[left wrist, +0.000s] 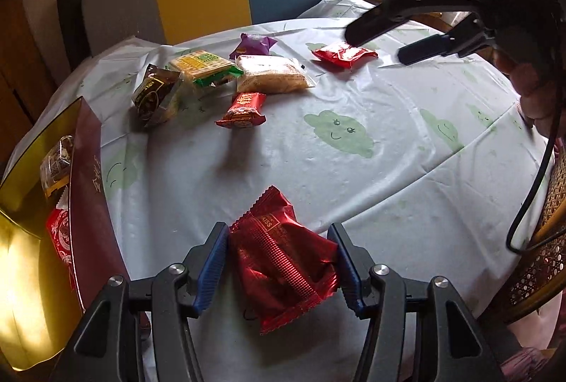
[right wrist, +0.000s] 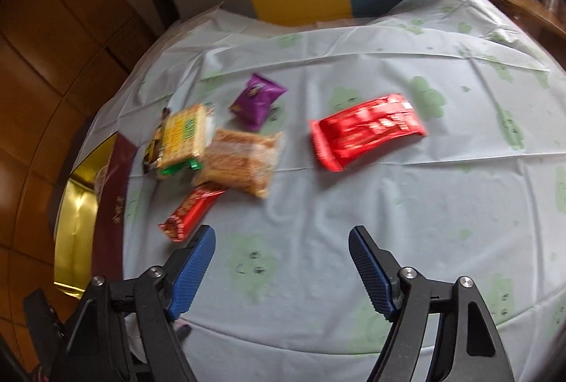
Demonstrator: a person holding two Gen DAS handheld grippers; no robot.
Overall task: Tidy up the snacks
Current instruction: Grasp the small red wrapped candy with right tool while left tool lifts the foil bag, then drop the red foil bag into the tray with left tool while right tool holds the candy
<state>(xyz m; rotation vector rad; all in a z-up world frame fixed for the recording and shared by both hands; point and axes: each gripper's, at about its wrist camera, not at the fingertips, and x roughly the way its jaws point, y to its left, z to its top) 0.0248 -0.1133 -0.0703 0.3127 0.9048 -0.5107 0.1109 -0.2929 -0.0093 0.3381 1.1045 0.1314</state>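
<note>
Cloud-print tablecloth: left gripper clamps a red snack packet, box next; right gripper gapes empty.

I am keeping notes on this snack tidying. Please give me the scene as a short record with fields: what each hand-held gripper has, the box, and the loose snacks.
left hand-held gripper: pads closed on dark red foil packet
right hand-held gripper: open, nothing between the pads
box: gold inside, maroon wall, at table's left edge, some snacks in it
loose snacks: purple packet, bright red packet, clear-wrapped cake, green-yellow packet
surface: tablecloth with green cloud prints
</note>
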